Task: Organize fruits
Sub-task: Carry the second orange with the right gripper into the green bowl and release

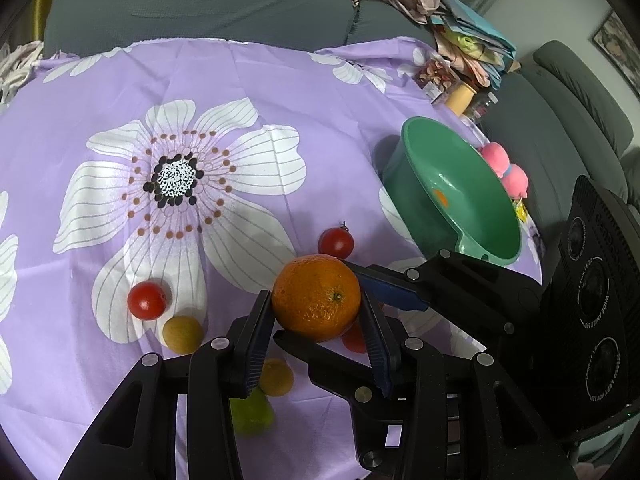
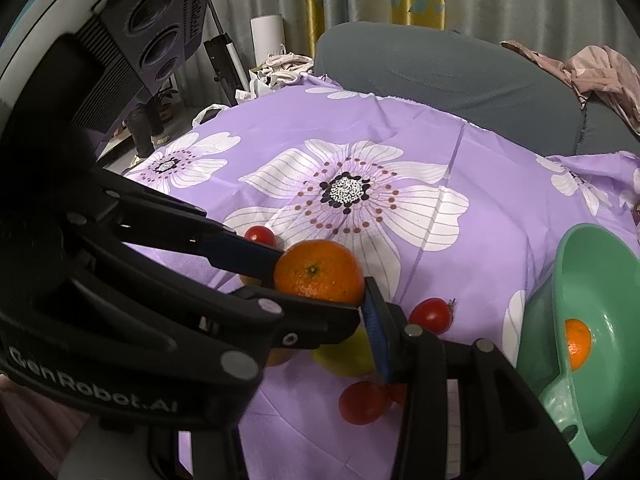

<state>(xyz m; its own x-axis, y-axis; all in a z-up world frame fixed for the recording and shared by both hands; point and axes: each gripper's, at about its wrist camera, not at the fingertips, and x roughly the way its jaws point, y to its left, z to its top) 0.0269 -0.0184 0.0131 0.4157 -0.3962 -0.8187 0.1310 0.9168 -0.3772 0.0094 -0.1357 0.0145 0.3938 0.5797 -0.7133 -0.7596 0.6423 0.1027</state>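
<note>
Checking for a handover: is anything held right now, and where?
The orange is clamped by both: the left gripper pinches its two sides, the right gripper crosses it, upper right edge to underside.

Both grippers are matte black plastic. The left gripper has blue ribbed pads and round silver screws at its joints. The right gripper looks alike; white "GenRobot.AI" lettering marks the other gripper's body.
</note>
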